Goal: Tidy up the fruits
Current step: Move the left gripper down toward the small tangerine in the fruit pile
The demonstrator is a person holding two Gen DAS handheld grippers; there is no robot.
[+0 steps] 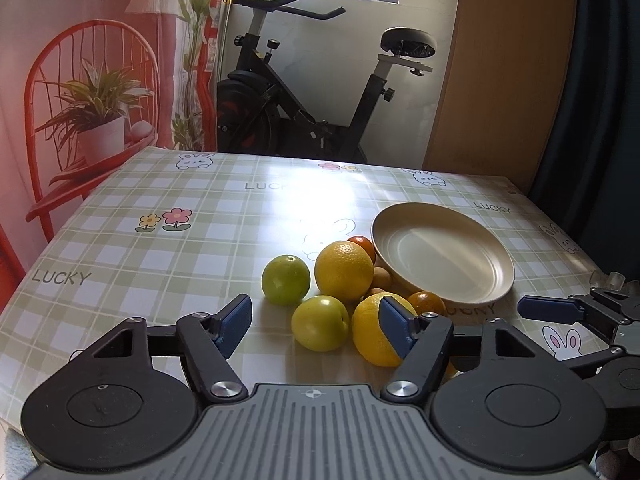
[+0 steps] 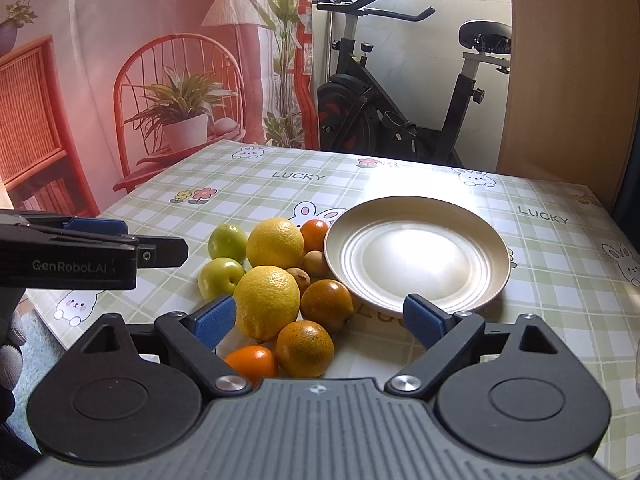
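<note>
A pile of fruit lies on the checked tablecloth, left of an empty cream plate [image 1: 442,254] [image 2: 416,256]. It holds two green plums [image 1: 286,280] [image 2: 227,242], two big yellow citrus fruits [image 1: 344,270] [image 2: 275,242], several small oranges [image 2: 305,348] and brown longans [image 2: 316,264]. My left gripper [image 1: 316,324] is open, low over the near green plum [image 1: 320,322], which lies between its pads untouched. My right gripper [image 2: 320,320] is open around the near yellow citrus [image 2: 267,302] and a dark orange [image 2: 326,304].
The table [image 1: 168,256] carries a green checked cloth printed with rabbits and "LUCKY". An exercise bike [image 1: 304,92] stands behind its far edge, with a red printed backdrop [image 1: 92,80] at left. The other gripper shows at each view's edge [image 1: 560,308] [image 2: 92,248].
</note>
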